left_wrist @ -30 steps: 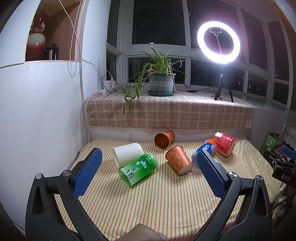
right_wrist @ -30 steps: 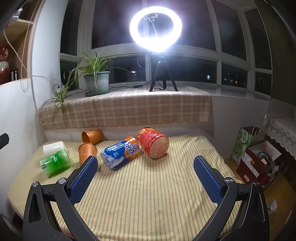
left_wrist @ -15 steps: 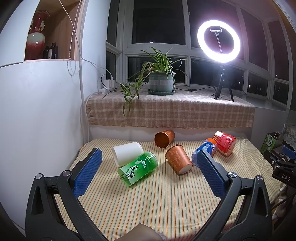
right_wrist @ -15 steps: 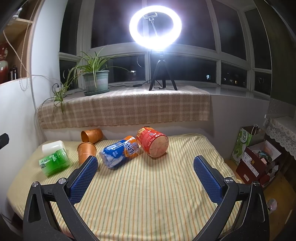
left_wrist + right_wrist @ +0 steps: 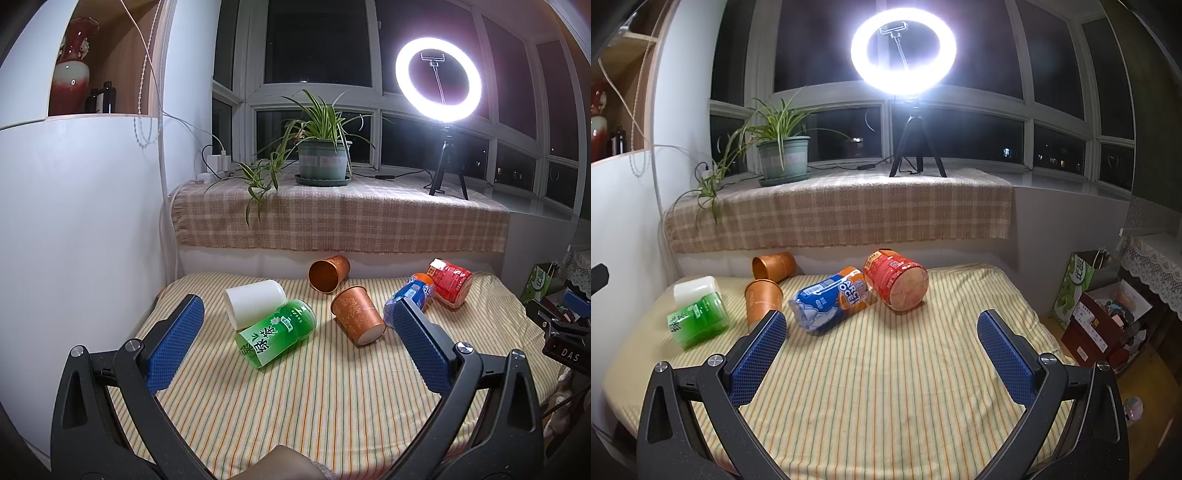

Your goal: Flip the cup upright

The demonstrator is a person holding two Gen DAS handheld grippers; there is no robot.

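Several cups lie on their sides on the striped table (image 5: 314, 398). In the left wrist view: a white cup (image 5: 255, 301), a green cup (image 5: 277, 334), two copper cups (image 5: 328, 273) (image 5: 356, 314), a blue cup (image 5: 408, 295) and a red cup (image 5: 450, 282). The right wrist view shows the green cup (image 5: 698, 319), copper cups (image 5: 774, 266) (image 5: 762, 301), blue cup (image 5: 831, 304) and red cup (image 5: 897, 282). My left gripper (image 5: 297, 325) is open and empty, short of the cups. My right gripper (image 5: 882, 341) is open and empty, in front of the blue and red cups.
A cloth-covered windowsill (image 5: 332, 218) behind the table holds a potted plant (image 5: 323, 158) and a ring light on a tripod (image 5: 439, 88). A white cabinet (image 5: 74, 221) stands at the left. Boxes and bags (image 5: 1104, 314) sit on the floor at the right.
Both views have shifted very slightly; the cups and both grippers stay as they were.
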